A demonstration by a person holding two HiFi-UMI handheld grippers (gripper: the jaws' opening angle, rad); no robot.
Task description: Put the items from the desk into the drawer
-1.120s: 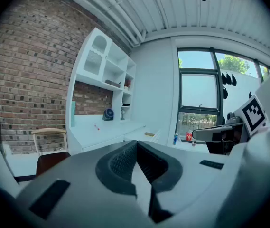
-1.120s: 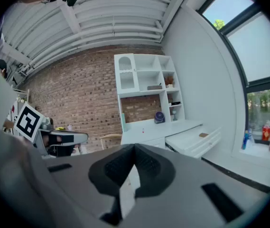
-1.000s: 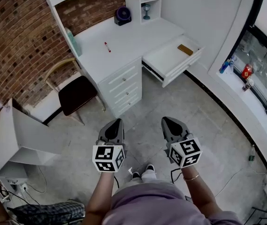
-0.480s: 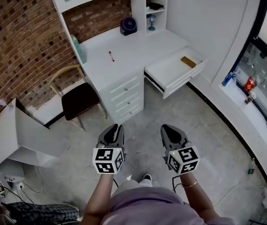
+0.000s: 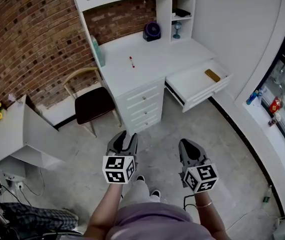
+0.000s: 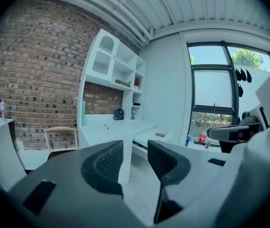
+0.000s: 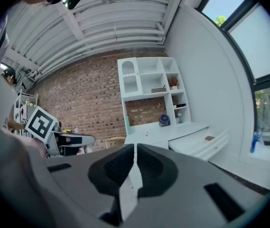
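Note:
A white desk (image 5: 152, 64) stands against the brick wall, far ahead of both grippers. A small red item (image 5: 131, 61) lies on its top, a teal item (image 5: 98, 51) leans at its left end, and a dark round fan (image 5: 153, 31) sits at the back. The drawer (image 5: 195, 86) at the desk's right is pulled open, with a brown item (image 5: 212, 75) inside. My left gripper (image 5: 123, 135) hangs over the floor, open and empty. My right gripper (image 5: 188, 144) is level with it, shut with nothing between the jaws. The desk (image 6: 125, 123) and drawer (image 7: 205, 142) show small in both gripper views.
A chair (image 5: 93, 103) with a dark seat stands left of the desk. A white cabinet (image 5: 27, 139) lies at the left. Shelves (image 5: 180, 6) rise over the desk. The windowsill (image 5: 275, 109) at right holds bottles. The person's feet (image 5: 147, 186) are on the tiled floor.
The desk and drawer have shifted right and down in the head view as the person moves. Both grippers stay low in front of the body, their jaws unchanged.

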